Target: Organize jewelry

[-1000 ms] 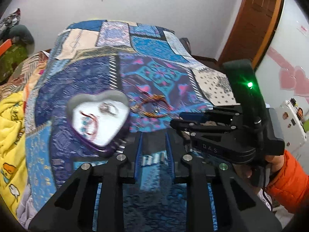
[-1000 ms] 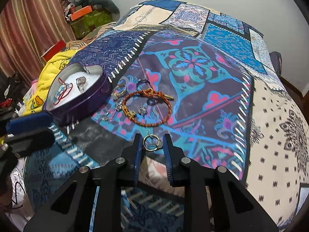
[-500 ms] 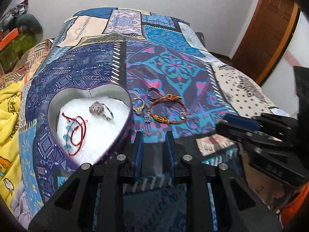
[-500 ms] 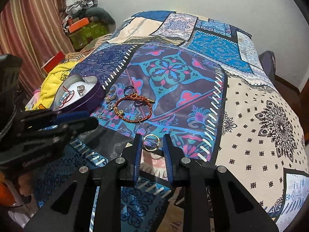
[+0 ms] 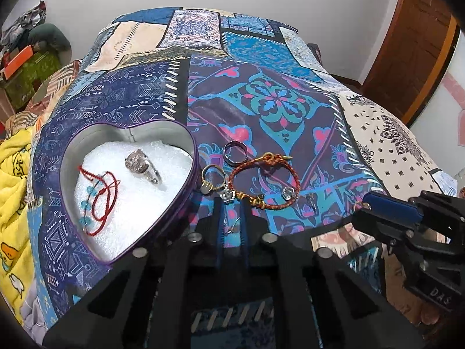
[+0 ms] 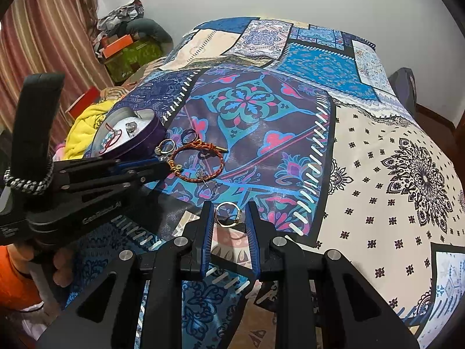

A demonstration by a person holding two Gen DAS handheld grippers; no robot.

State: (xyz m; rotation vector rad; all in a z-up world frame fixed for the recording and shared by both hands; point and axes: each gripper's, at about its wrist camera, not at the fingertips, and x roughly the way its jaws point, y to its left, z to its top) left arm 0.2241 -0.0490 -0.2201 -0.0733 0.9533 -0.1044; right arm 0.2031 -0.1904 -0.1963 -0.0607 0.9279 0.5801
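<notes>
Right wrist: gold ring [image 6: 228, 214] held between jaws.

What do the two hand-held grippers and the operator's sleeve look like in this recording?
Both are matte black angular frames with silver bolts and blue finger pads. The left hand-held gripper bears white lettering, and a black-and-white braided cord loops its handle. The right hand-held gripper shows embossed "DAS". The operator's sleeve is orange.
</notes>
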